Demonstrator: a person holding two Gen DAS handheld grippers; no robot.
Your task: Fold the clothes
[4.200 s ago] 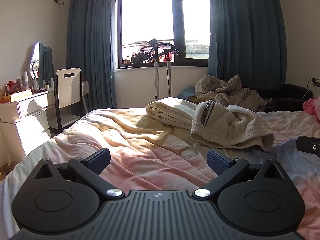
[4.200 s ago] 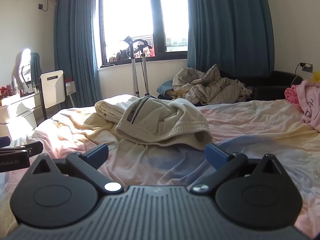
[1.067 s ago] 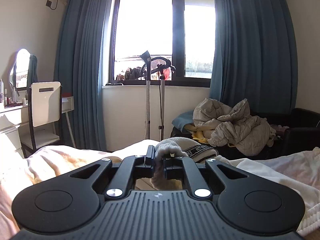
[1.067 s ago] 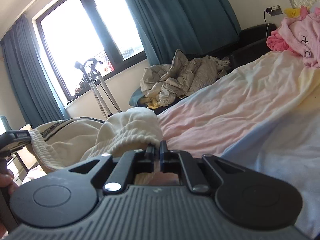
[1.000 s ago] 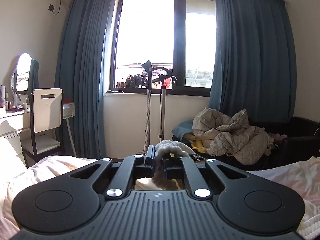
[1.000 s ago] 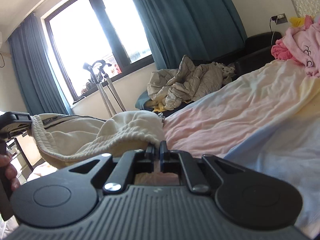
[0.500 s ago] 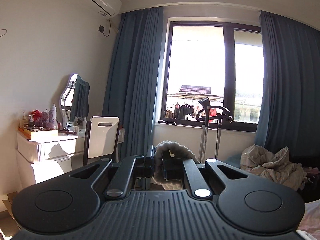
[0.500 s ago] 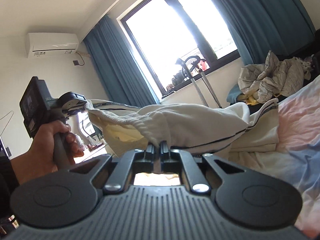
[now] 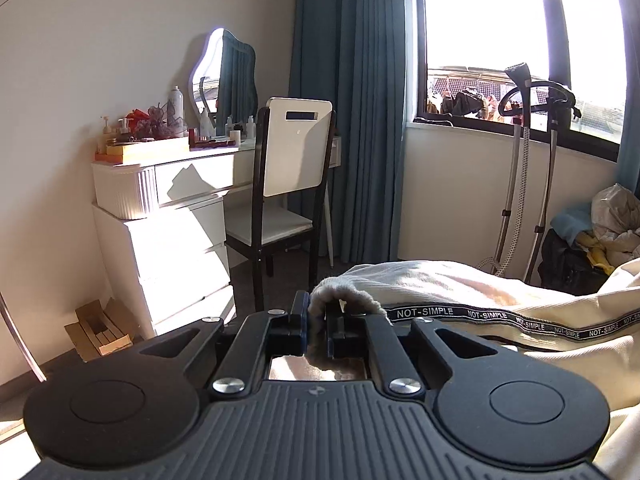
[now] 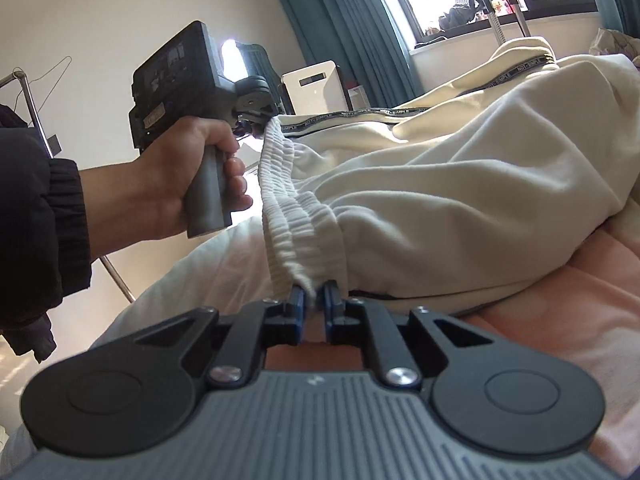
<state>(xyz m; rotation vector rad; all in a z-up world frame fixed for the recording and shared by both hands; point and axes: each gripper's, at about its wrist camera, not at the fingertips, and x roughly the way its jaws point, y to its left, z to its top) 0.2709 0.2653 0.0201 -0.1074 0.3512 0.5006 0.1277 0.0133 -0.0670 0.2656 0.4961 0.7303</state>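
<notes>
Gripping now: both tongs are clamped on the waistband [image 10: 296, 208] of a pair of cream trousers [image 10: 460, 184], one at each end.
Right tongs [image 10: 313, 298]: blue pads pinched together on the near end of the gathered elastic, with only a sliver of cloth between them.
Left tongs [image 9: 317, 320]: closed on the far end of the same band; the ribbed hem bulges up between the pads, and a black side stripe [image 9: 500, 316] reading NOT-SIMPLE runs away to the right.
Why held so: pinching the band at its two ends pulls it taut and straight, which probably serves to spread the trousers flat before any fold.
Trousers: the waist end is lifted between the tongs; the legs trail away and lie bunched on the bed [image 10: 560, 320], on its pink and peach sheet.
Left hand [image 10: 192, 184]: fist wrapped round the grey handle of the left tongs, wrist level, black sleeve to the cuff, tool pointing toward the cloth from the left.
Right hand: out of view behind its camera.
Pose: the right tongs sit lower and nearer the bed, the left higher, so the band slants up between them.
Beyond: white dresser [image 9: 168, 216], chair [image 9: 292, 184], blue curtains [image 9: 348, 100] and a sunny window [image 9: 520, 40].
Stage, as I judge it: early, with the garment still rumpled and no fold made.
</notes>
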